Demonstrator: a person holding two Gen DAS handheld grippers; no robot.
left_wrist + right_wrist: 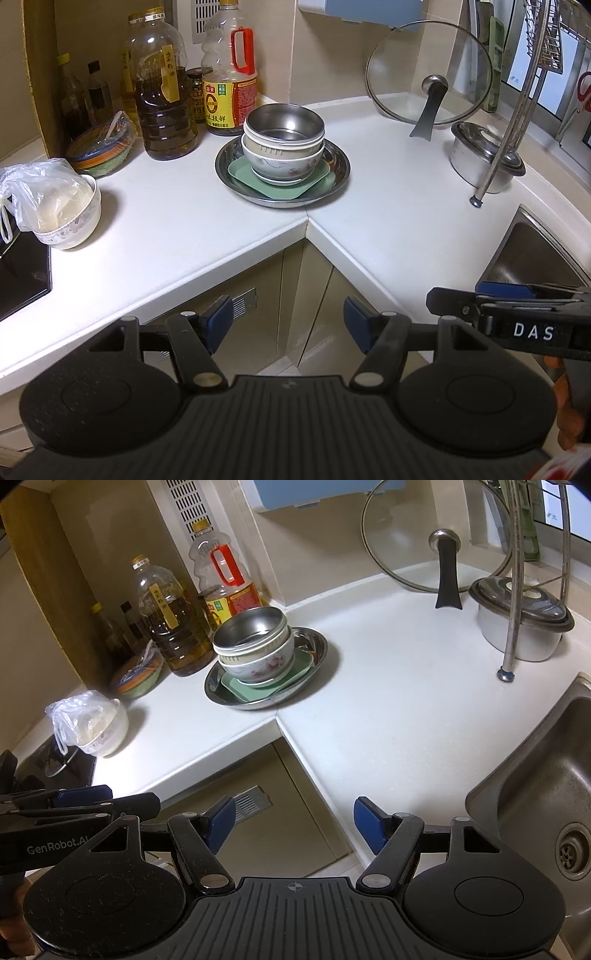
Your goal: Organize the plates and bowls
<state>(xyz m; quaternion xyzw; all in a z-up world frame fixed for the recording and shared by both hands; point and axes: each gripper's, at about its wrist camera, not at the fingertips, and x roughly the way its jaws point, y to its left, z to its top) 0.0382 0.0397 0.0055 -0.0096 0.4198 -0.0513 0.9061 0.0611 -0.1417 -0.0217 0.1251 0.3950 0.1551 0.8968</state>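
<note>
Kitchen corner w/ a white L-shaped countertop (388, 206); seam runs diagonally to the inner corner, beige cabinet doors (258, 295) below. Walls beige, w/ a white slotted vent panel (184, 506) up at the back and a blue-white fixture (354, 9) mounted higher on the wall.

Task stack sits at the counter's mid-back, just behind the seam: wide steel plate (282, 173) at the bottom, a green square plate (314, 181) in it, a floral ceramic bowl (282, 162) on that, a cream bowl nested in it, and a steel bowl (284, 123) on top.

Left of the stack: big oil bottle (164, 107), red-handled soy sauce bottle (229, 85), smaller dark bottles in the corner, a striped colourful bowl (101, 153) w/ plastic wrap, and a white patterned bowl (68, 218) holding a plastic bag. Black cooktop edge (22, 273) at far left.

Right side: glass pan lid (430, 72) leaning against the wall, a lidded steel pot (484, 158), a steel rack leg (495, 162) standing in front of it, then the steel sink (535, 794) w/ drain. Window at far right.

Left gripper (288, 321) hangs off the counter's front edge over the cabinets, jaws wide, nothing between. Right gripper (293, 821) likewise wide and empty, beside the sink's near corner. Both well apart from the stack.
</note>
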